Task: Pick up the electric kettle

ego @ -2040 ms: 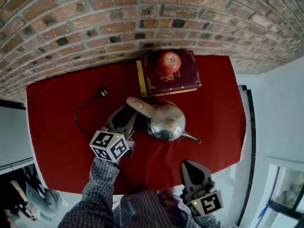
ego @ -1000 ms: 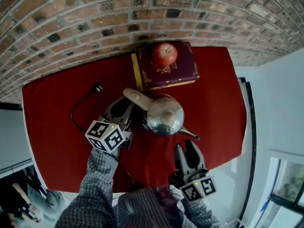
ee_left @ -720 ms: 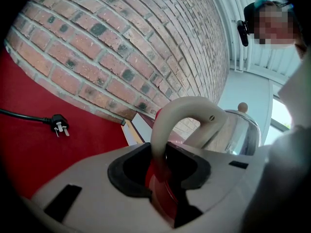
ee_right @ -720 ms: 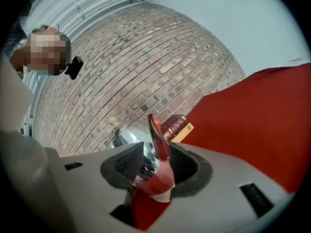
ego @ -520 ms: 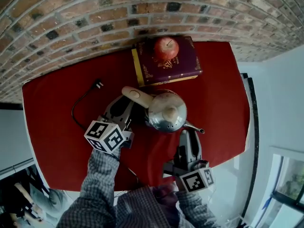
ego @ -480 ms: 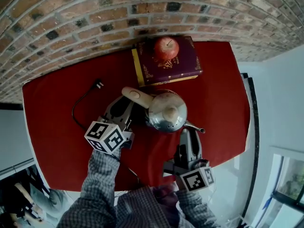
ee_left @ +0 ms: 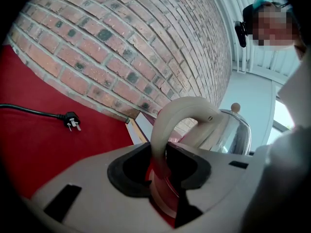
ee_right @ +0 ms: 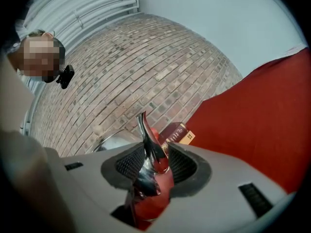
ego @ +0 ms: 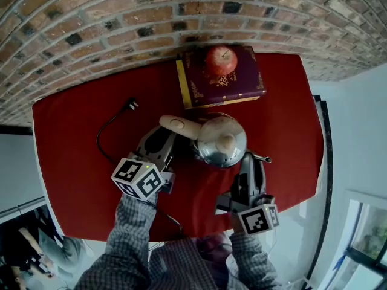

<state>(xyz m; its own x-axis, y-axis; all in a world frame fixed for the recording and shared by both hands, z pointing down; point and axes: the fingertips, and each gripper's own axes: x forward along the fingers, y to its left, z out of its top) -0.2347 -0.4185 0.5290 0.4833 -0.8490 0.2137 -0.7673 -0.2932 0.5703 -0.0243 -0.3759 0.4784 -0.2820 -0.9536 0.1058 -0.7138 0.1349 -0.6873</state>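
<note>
Near the middle of the red surface (ego: 72,138), as seen from the head view, the electric kettle (ego: 221,139) is shown standing upright, its polished metal body topped by a small pale knob. Its cream handle (ego: 178,125) is directed toward the left claw (ego: 162,144), and its thin spout (ego: 261,157) toward the right claw (ego: 251,162). In the left gripper view, the left claw is seen pinching the handle (ee_left: 180,115): the curved handle passes between the two dark pads, which are pressed against it on either side. In the right gripper view, the right claw is held spread about the spout (ee_right: 150,149), which lies between its jaws. These jaws have just been closing, but the ribbed pads are not seen to press on the metal. A dark red book (ego: 236,86) is laid flat behind the kettle, close to the brick wall (ego: 121,23), and a red apple (ego: 221,59) is set upon its cover. A black cord (ego: 104,139) is curled on the surface to the left of the kettle, and its plug (ego: 131,104) is placed well apart from the kettle body. Both claws are carried by a person whose checked sleeve (ego: 127,240) is visible at the lower edge, and a marker cube (ego: 138,178) is borne at the rear of each claw.
</note>
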